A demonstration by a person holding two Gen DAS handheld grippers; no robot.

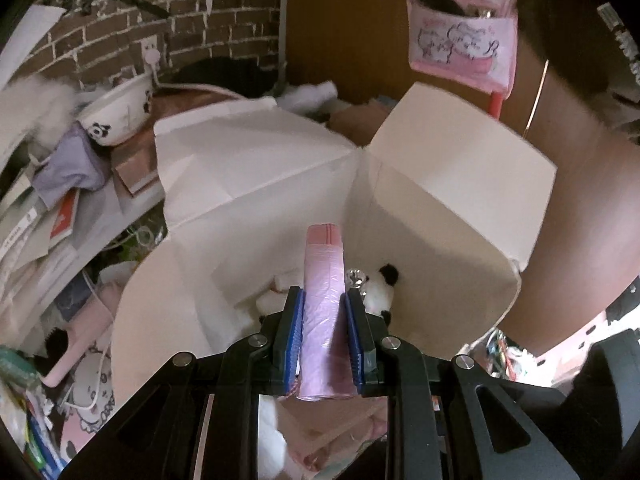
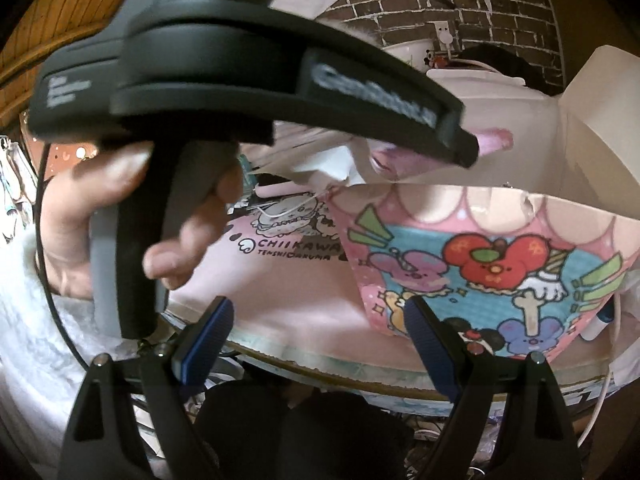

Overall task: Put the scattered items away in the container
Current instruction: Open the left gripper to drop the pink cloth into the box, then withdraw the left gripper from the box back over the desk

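My left gripper [image 1: 323, 300] is shut on a pink roll of plastic bags [image 1: 323, 280] and holds it above the open white cardboard box [image 1: 460, 184]. Inside the box lie a small panda plush [image 1: 380, 286] and a shiny clear item [image 1: 356, 277]. My right gripper [image 2: 316, 344] is open and empty, over the front edge of a pink cartoon-print table mat [image 2: 280, 280]. The left gripper's black body, held in a hand [image 2: 120, 208], fills the upper left of the right wrist view. The box's white flaps [image 2: 592, 128] show there at the right.
A colourful cartoon bag [image 2: 480, 272] lies on the mat by the box. A panda bowl [image 1: 116, 116], purple cloth [image 1: 72, 164] and papers clutter the left. A pink hanging organiser [image 1: 460, 36] is above the box. A brick wall [image 1: 120, 24] stands behind.
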